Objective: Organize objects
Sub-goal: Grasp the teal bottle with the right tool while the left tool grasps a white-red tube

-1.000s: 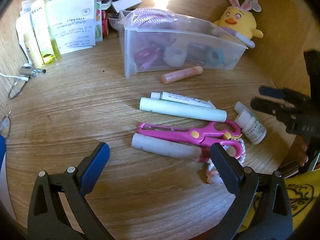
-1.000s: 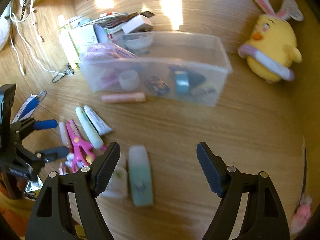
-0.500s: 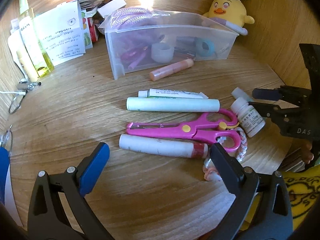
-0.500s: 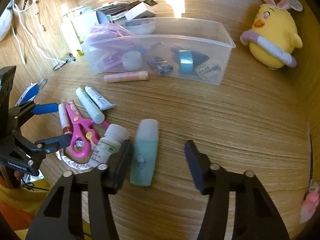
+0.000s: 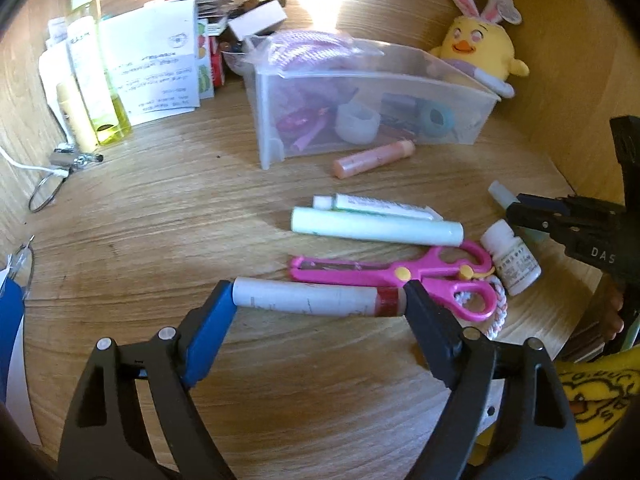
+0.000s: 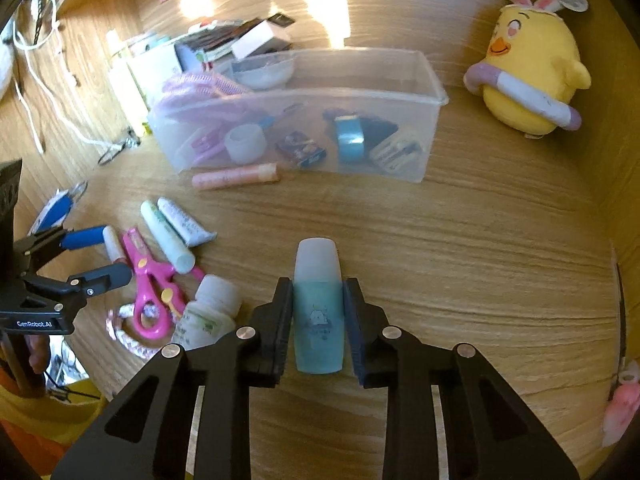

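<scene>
My left gripper (image 5: 318,298) is closed end to end on a white tube with a red band (image 5: 316,296) lying on the wooden desk. My right gripper (image 6: 318,300) is shut on a teal bottle with a pale cap (image 6: 318,308), which rests on the desk. Pink scissors (image 5: 392,274), a pale green tube (image 5: 376,228), a small white tube (image 5: 380,205), a white pill bottle (image 5: 512,262) and a pink stick (image 5: 372,159) lie loose in front of a clear plastic bin (image 5: 400,80) that holds several small items.
A yellow plush chick (image 6: 528,76) stands at the back right. Bottles and papers (image 5: 120,76) stand at the back left, with a cable and clip (image 5: 60,164) nearby. A braided cord (image 5: 498,308) lies under the scissors handles.
My left gripper moved forward and closed onto the ends of the white tube. My right gripper moved onto the teal bottle and closed on it.
</scene>
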`<state>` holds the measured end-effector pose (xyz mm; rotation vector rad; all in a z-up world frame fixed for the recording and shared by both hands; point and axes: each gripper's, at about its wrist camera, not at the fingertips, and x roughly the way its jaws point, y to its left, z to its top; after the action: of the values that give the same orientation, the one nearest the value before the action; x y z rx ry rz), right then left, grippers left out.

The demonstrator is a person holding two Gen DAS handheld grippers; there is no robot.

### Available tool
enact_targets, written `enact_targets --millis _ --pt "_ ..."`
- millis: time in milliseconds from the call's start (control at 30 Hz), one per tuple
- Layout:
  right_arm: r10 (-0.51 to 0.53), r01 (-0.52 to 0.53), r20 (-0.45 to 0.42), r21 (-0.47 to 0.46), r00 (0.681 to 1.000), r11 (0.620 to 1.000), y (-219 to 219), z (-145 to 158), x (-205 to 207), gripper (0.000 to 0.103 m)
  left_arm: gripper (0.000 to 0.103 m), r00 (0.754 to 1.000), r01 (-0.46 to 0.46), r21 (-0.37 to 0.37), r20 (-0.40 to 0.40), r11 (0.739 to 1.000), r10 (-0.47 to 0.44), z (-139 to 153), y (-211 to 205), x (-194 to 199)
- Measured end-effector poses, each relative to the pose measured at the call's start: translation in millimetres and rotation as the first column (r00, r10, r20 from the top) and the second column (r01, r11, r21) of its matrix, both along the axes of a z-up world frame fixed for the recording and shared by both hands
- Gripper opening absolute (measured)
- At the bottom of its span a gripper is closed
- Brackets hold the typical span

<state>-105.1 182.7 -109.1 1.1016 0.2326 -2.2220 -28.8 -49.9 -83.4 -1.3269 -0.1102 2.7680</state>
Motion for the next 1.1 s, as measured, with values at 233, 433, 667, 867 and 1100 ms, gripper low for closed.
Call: enact_targets --millis 233,433,667,867,1100 --pt "-0.031 0.028 -0.059 -0.047 0.998 0.999 6.7 22.3 -11.5 0.023 0.084 0.997 -0.037 0.025 -0.068 0.999 0.038 29.8 -8.3 -3.6" --pt "-0.043 0.031 -0.126 -0.093 0.991 0.995 7.2 47.6 -21.1 0.023 0.084 0.986 -0.048 0.067 -0.159 0.997 0.058 66.1 -12.2 -10.7" --pt "-0.056 0.022 -0.206 -0.166 0.977 0.986 9.8 84.0 -29.9 0.023 0.084 0.969 -0.055 0.082 -0.235 0.995 0.073 100.1 -12.7 -30.8" --pt "-0.049 0.002 -0.250 -0.185 0.967 0.983 4.3 102.1 -38.8 0.023 0.084 0.960 -0.064 0.076 -0.269 0.995 0.082 116.2 -9.1 -53.5" --pt "0.004 -0.046 -0.209 -0.196 0.978 0.980 -13.5 97.9 -65.2 0.023 0.084 0.969 -0.072 0.080 -0.229 0.994 0.089 110.1 -9.3 -93.3"
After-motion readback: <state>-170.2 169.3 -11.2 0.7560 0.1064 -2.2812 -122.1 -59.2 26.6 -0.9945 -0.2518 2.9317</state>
